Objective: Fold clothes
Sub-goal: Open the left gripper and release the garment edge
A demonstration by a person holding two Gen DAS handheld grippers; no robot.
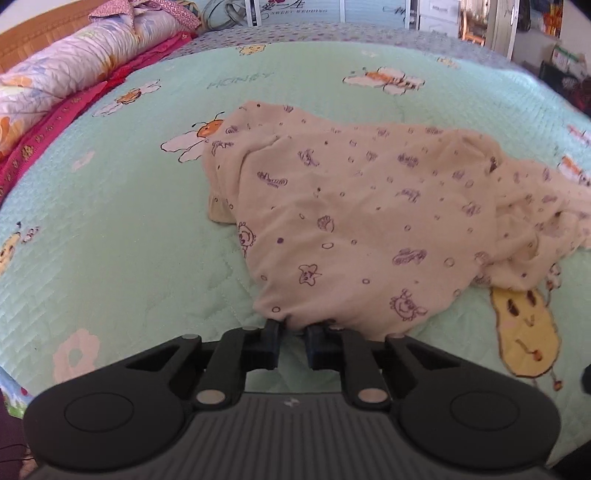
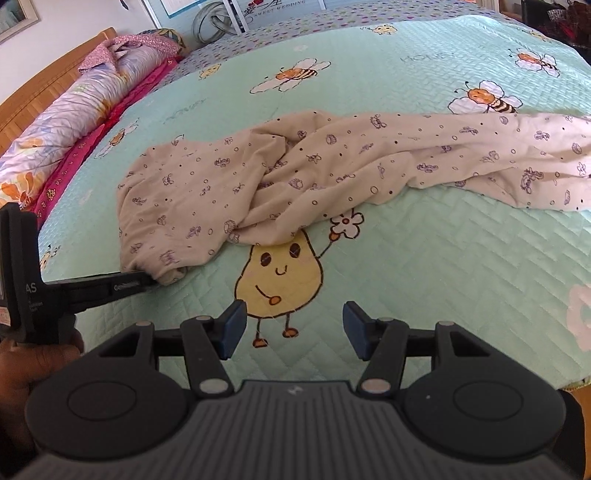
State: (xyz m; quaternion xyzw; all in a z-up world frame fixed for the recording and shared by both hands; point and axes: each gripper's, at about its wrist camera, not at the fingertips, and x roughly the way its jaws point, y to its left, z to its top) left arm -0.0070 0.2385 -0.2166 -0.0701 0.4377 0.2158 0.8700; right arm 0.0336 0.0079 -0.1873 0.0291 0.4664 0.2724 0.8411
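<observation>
A cream garment (image 1: pixel 351 206) printed with small purple cartoons lies crumpled on the mint green bedspread (image 1: pixel 110 229). My left gripper (image 1: pixel 293 326) is at its near hem, the jaws drawn close with the cloth's edge pinched between them. In the right wrist view the garment (image 2: pixel 192 192) stretches from the left across to the far right, and the left gripper (image 2: pixel 149 282) bites its near left corner. My right gripper (image 2: pixel 293 325) stands open over the yellow pear drawing (image 2: pixel 280 280), short of the garment, with nothing between its fingers.
A rolled floral quilt (image 2: pixel 92 96) and a pink cloth strip (image 2: pixel 70 166) lie along the bed's left side by the wooden headboard (image 2: pixel 48 77). A person's hand (image 2: pixel 22 369) holds the left gripper. Furniture and clutter stand beyond the far edge (image 1: pixel 517 29).
</observation>
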